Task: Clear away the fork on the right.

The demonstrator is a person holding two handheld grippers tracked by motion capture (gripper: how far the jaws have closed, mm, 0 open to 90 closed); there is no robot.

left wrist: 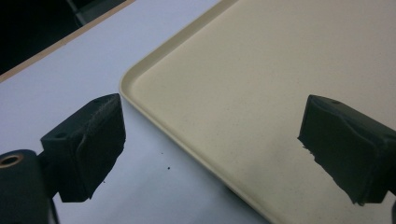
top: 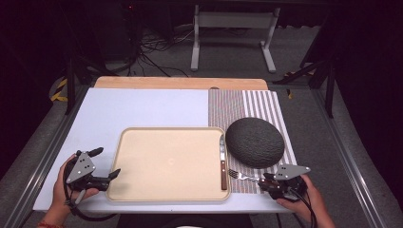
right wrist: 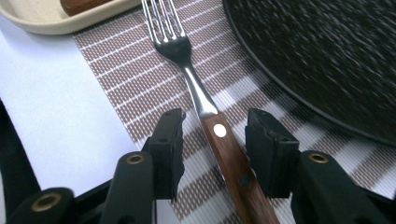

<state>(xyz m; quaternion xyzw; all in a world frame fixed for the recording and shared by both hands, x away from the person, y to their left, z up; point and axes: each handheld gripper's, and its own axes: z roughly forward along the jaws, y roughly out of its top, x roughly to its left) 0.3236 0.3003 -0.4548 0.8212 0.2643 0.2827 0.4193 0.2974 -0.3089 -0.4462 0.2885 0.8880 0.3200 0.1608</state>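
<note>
- One right hand-held black two-jaw gripper (top: 267, 182) sits at the near right edge of the table, held by one hand (top: 304, 197); in the right gripper view its jaws stand narrowed on either side of the fork handle, with a small gap on each side, so the pads do not press on it
- One steel fork with a brown wooden riveted handle (right wrist: 205, 105) lies flat on the placemat between those jaws, tines pointing away from the gripper toward the tray's near right corner; in the high view it lies just beside the tray and just in front of the dark plate
- One left hand-held black two-jaw gripper (top: 105, 164) rests at the near left, held by the other hand (top: 64, 187); its jaws stand wide apart with nothing between them, one over the white table and one over the tray's left rim
- One beige rectangular plastic tray (top: 142, 142) lies in the middle of the table
- One knife with a brown wooden handle and steel blade (top: 222, 161) lies inside the tray along its right wall, blade pointing away
- One dark grey round textured plate (top: 255, 141) lies on the placemat, right of the tray
- One brown-and-white striped woven placemat (top: 237, 104) covers the table's right part
- One white table top (top: 142, 107) carries all of these
</note>
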